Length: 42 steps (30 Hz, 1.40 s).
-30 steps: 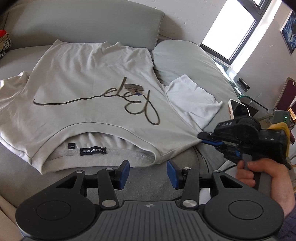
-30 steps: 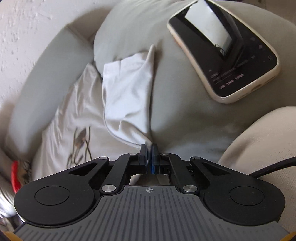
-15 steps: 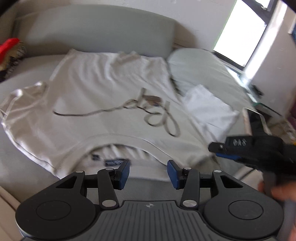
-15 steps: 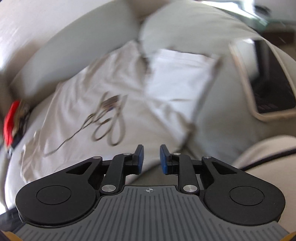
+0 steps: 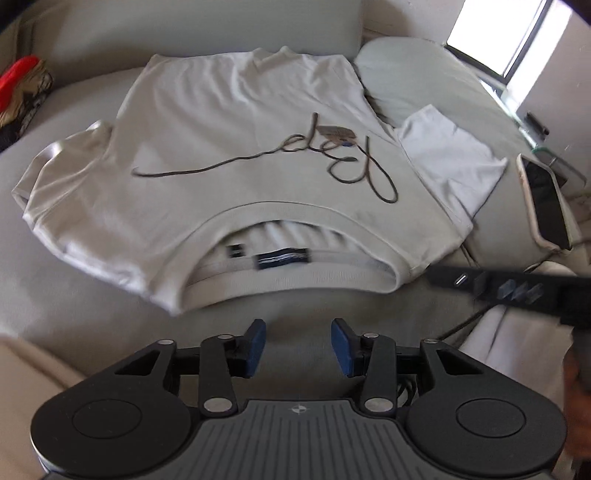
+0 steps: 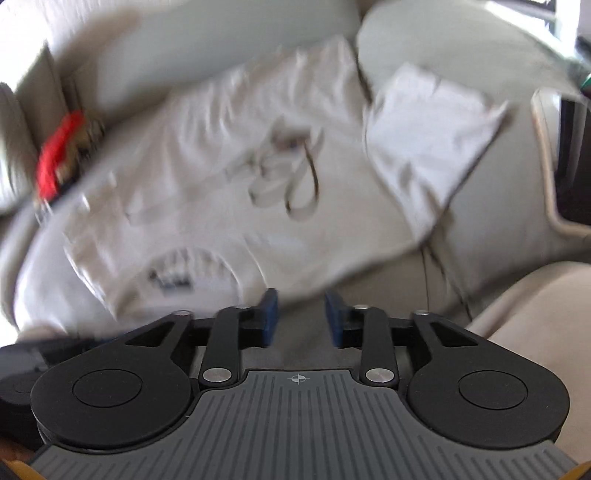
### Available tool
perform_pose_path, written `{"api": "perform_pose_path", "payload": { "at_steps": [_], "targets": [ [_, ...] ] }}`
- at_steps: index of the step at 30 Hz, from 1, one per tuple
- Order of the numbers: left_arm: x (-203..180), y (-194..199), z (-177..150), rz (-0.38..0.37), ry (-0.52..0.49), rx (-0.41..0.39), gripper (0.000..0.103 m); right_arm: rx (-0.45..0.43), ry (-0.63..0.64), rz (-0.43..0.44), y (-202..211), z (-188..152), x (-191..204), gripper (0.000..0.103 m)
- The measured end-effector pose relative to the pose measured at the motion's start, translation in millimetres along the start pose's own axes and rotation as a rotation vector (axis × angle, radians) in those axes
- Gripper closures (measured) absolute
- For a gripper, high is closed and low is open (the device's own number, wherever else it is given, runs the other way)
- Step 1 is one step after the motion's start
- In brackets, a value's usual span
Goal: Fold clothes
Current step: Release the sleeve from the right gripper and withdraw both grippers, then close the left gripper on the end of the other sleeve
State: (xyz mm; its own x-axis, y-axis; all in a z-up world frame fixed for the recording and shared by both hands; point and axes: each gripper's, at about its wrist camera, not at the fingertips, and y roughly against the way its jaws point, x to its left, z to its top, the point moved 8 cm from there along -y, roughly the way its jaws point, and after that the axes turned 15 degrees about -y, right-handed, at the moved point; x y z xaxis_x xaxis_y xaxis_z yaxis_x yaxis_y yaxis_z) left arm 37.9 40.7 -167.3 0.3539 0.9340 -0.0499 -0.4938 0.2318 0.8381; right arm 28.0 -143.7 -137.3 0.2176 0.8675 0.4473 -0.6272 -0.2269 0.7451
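A light grey T-shirt [image 5: 229, 155] with a dark scribbled print lies spread on a grey sofa, collar and label toward me, its right sleeve [image 5: 450, 162] laid out flat. My left gripper [image 5: 298, 347] hovers open just short of the collar, nothing between its blue pads. In the right wrist view the same T-shirt [image 6: 229, 177] is blurred; my right gripper [image 6: 301, 317] sits near the shoulder edge, its jaws opening and empty. From the left wrist view the right gripper [image 5: 498, 286] shows as a dark blur at the right, beside the shirt's shoulder.
A phone [image 5: 545, 199] in a cream case lies on the sofa arm right of the sleeve. A red and dark bundle [image 5: 20, 88] sits at the far left. A grey cushion [image 5: 413, 74] rises behind the sleeve. A window [image 5: 491, 29] is bright at back right.
My right gripper let go of the sleeve, opened, and swung back and left to face the whole shirt. The left gripper shifted a little, its opening unchanged.
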Motion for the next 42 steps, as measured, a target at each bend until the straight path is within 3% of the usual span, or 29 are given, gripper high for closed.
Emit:
{"api": "perform_pose_path", "payload": {
  "at_steps": [1,4,9,12,16,19,24,30,32,36,39,42],
  "targets": [
    [15.5,8.9,-0.4,0.021,0.047,-0.02,0.062,-0.048,-0.012,0.033,8.4,5.7,5.3,0.039],
    [69.5,38.1,-0.5,0.076,0.231,-0.1,0.059,-0.06,-0.035,0.132,10.4,13.2,30.6,0.04],
    [166.8,73.6,-10.0,0.122,0.559,-0.272,0.059,0.057,-0.02,0.207,-17.3,0.7,78.9,0.04],
    [218.3,72.8,-18.5,0.117,0.765,-0.344,0.061,0.107,-0.002,0.237,-34.2,-9.3,103.0,0.04],
    [261.1,49.1,-19.0,-0.034,0.998,-0.422,0.065,0.199,-0.041,0.255,-55.9,-27.7,116.7,0.04],
    [272.4,27.0,-14.8,-0.144,1.109,-0.454,0.071,0.192,-0.024,0.233,-62.7,-32.8,120.2,0.04],
    [276.3,-2.8,-3.8,-0.152,1.175,-0.455,0.071,0.183,0.004,0.203,-71.7,-33.6,123.3,0.04],
    [287.4,-10.6,-3.7,-0.087,1.133,-0.441,0.071,0.176,0.019,0.16,-84.5,-30.9,118.0,0.04],
    [288.1,-13.0,-2.9,-0.099,1.125,-0.455,0.072,0.175,0.017,0.144,-89.2,-30.1,114.8,0.04],
    [294.7,-21.6,-5.8,-0.151,1.154,-0.514,0.088,0.182,0.0,0.116,-97.5,-30.0,106.7,0.04],
    [298.3,-24.5,-9.5,-0.182,1.189,-0.542,0.088,0.177,-0.003,0.118,-100.1,-29.3,104.1,0.04],
    [301.3,-27.1,-6.3,-0.156,1.171,-0.529,0.087,0.176,-0.007,0.118,-101.6,-29.5,103.1,0.04]
  ]
}}
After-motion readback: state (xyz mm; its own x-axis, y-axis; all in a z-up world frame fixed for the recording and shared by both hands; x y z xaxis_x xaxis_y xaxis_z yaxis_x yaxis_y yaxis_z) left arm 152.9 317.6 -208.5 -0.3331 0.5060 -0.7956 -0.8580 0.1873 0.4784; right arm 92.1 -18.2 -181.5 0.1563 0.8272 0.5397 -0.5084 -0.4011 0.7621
